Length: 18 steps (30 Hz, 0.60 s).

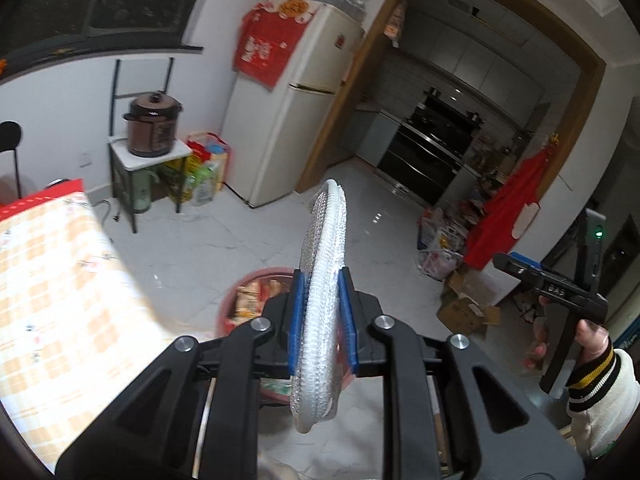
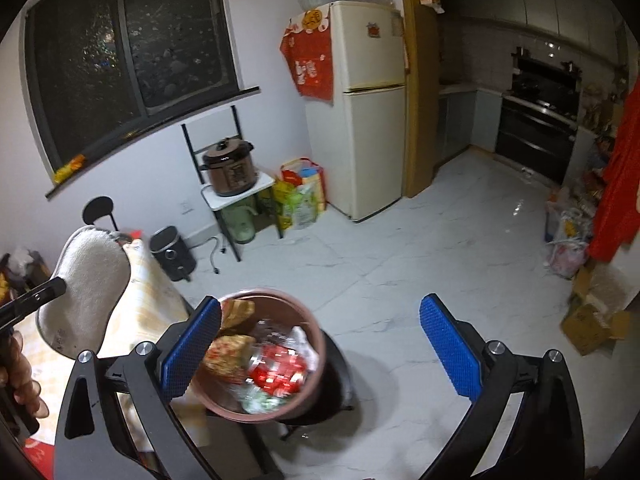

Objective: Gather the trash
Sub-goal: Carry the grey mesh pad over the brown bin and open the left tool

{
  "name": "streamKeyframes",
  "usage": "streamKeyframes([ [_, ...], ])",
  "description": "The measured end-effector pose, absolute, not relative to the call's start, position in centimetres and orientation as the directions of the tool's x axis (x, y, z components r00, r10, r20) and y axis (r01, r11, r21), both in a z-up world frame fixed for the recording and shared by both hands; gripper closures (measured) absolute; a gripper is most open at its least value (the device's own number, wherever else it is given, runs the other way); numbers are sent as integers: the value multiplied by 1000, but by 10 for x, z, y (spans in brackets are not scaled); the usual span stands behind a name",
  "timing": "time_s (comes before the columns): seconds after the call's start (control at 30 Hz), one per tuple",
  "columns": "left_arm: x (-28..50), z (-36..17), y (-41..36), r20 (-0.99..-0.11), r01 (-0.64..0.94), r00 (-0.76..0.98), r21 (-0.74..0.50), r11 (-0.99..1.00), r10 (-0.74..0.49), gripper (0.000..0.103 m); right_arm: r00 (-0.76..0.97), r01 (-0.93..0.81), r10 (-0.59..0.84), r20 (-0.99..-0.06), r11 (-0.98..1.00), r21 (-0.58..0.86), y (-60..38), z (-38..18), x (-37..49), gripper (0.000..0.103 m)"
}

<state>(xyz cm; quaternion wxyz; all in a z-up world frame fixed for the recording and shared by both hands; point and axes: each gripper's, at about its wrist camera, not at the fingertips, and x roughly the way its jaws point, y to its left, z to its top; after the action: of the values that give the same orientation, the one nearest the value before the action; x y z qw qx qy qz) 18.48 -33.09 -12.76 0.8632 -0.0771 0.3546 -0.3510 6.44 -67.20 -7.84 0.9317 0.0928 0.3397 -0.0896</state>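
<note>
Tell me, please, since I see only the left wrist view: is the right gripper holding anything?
Observer: No, the right gripper is open, with nothing between its jaws.
Operator: What is in the bin?
Observer: The bin holds a pile of wrappers, some of them red.
Operator: And the pad's far side?
Observer: The pad in the left gripper is fuzzy white on that side.

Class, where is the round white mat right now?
The mat is clamped on edge in the left hand-held gripper, above the full pink bin beside the table.
</note>
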Motion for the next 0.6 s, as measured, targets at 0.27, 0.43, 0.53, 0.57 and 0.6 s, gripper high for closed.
streamKeyframes([
  [0.27, 202, -160, -395, -593, 591, 417, -399, 701, -689, 83, 737, 288, -138, -662, 950, 122, -707, -84, 41, 5],
  [0.43, 219, -176, -424, -613, 614, 382, -391, 685, -692, 67, 716, 315, -146, -682, 940, 129, -716, -96, 30, 5],
  [0.53, 230, -181, -427, -632, 573, 443, -346, 743, -636, 22, 712, 318, -144, -687, 939, 133, -717, -97, 31, 5],
  [0.57, 235, -179, -424, -626, 561, 455, -351, 750, -633, 22, 714, 316, -143, -685, 939, 133, -716, -96, 31, 5],
  [0.6, 237, -177, -421, -626, 553, 457, -357, 753, -632, 20, 717, 315, -143, -682, 940, 133, -716, -98, 30, 5],
])
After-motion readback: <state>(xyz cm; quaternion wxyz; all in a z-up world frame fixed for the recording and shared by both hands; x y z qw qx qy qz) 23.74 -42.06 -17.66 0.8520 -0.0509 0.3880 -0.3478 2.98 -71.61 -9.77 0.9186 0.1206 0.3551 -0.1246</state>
